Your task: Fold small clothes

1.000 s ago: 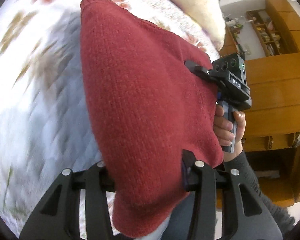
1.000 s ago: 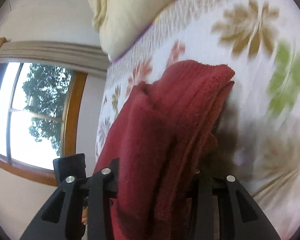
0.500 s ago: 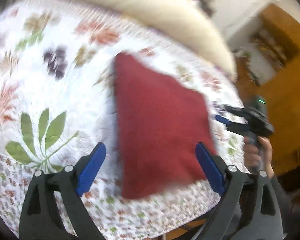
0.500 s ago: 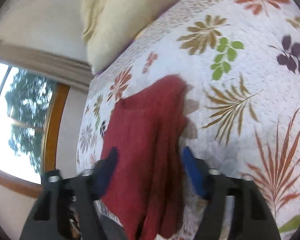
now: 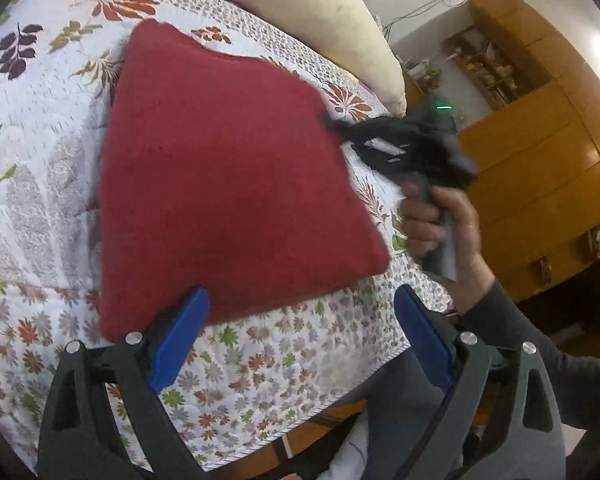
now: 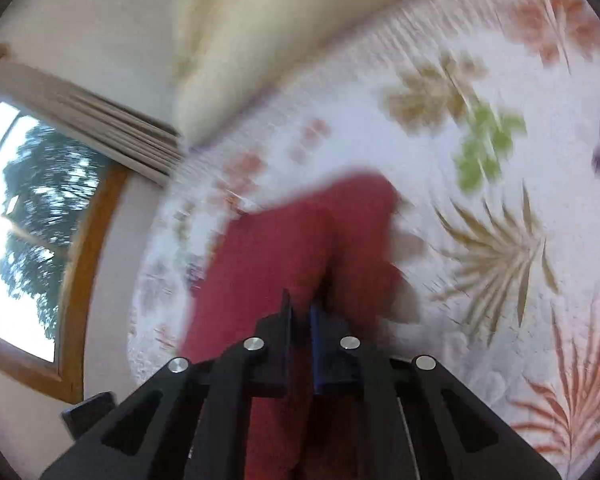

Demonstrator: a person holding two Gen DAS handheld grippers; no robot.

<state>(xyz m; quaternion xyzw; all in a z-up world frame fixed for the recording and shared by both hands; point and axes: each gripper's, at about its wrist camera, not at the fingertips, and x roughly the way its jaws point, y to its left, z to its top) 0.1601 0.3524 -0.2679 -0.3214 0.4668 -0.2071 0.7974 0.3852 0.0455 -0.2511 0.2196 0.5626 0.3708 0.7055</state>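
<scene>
A red knitted sweater [image 5: 228, 176] lies folded in a rough square on the flowered bedspread [image 5: 40, 208]. My left gripper [image 5: 300, 332] hangs open over the bed's near edge. Its blue pads [image 5: 180, 336] hold nothing, and the left one just overlaps the sweater's near edge. A hand holds my right gripper [image 5: 332, 124] at the sweater's right side, tips against that edge. In the blurred right wrist view the right gripper [image 6: 301, 308] has its jaws nearly together above the sweater [image 6: 284, 248]. I cannot see any cloth pinched between them.
A cream pillow [image 5: 300, 12] lies along the head of the bed. Wooden cabinets [image 5: 540, 152] stand to the right beyond the bed. A window with a wooden frame [image 6: 80, 256] and a curtain is on the far side. The person's sleeve [image 5: 540, 340] and legs are by the bed edge.
A second ago both grippers held the sweater up. They let it go onto the bed and drew back. Since half a second ago the right gripper has shut and moved to the sweater's edge.
</scene>
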